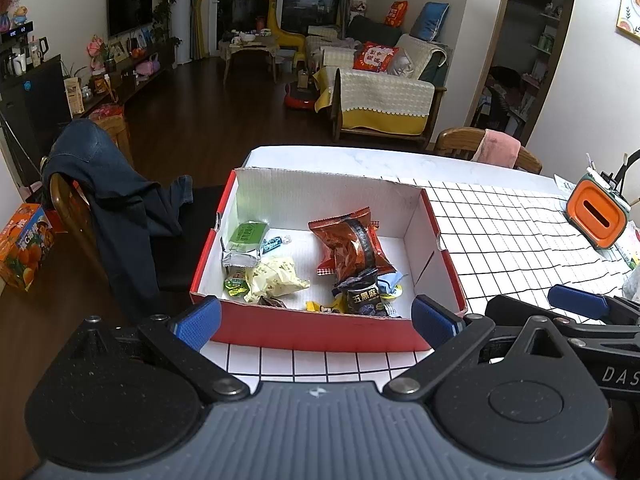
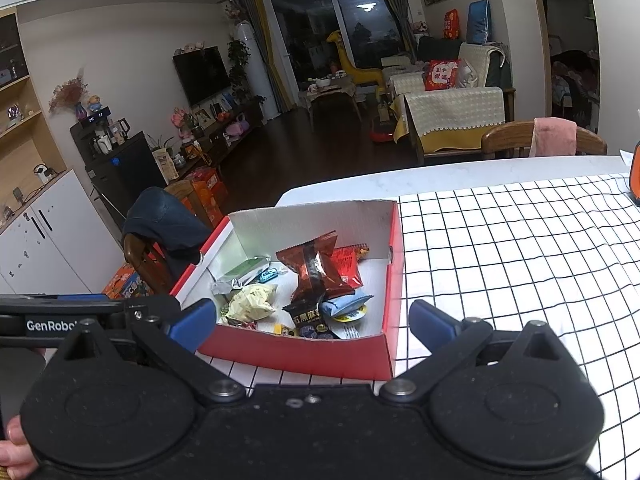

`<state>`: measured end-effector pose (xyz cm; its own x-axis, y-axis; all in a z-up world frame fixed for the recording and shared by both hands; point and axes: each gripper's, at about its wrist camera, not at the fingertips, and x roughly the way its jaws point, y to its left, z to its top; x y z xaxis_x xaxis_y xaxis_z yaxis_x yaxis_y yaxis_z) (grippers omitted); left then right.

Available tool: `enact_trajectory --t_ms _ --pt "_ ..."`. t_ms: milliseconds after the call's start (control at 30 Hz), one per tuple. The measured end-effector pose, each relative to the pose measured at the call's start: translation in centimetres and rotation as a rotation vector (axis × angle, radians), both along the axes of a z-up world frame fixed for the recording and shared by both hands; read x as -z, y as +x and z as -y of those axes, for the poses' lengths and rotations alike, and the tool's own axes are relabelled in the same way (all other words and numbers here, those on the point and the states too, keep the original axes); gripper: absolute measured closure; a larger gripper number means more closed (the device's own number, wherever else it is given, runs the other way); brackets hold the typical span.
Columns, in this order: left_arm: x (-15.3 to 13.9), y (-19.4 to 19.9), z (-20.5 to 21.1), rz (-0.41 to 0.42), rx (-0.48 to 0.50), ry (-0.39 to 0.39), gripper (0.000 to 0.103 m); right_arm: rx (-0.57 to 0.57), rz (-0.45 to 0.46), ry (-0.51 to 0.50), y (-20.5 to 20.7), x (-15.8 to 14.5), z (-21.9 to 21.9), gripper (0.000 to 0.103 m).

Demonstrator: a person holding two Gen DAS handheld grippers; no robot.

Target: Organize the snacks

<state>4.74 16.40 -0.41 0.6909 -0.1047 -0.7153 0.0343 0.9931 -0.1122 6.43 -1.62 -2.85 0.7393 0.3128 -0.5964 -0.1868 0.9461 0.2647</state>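
Both grippers — left gripper (image 1: pixel 316 320) and right gripper (image 2: pixel 312 322) — hang spread and empty before the red cardboard box (image 1: pixel 320 332) holding the snack packets (image 1: pixel 350 246) — seemingly finished, otherwise re-sorting comes next.

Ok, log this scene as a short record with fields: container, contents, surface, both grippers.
container: red cardboard box with white inside, open top
contents: dark red foil snack bag, green packet, pale yellow wrapper, black sachet, other small sweets
surface: white tablecloth with black grid
left gripper: jaws open, empty, before the box
right gripper: jaws open, empty, before the box
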Motion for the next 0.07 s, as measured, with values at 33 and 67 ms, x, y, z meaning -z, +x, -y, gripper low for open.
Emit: enact_trajectory --t_ms 33,67 --pt "0.02 -0.01 0.08 -0.002 0.001 -0.003 0.001 0.0 -0.001 0.001 0.03 -0.01 0.08 0.0" --pt "0.07 0.0 0.22 -0.004 0.0 -0.002 0.001 -0.001 -0.002 0.002 0.05 -0.02 0.18 0.0"
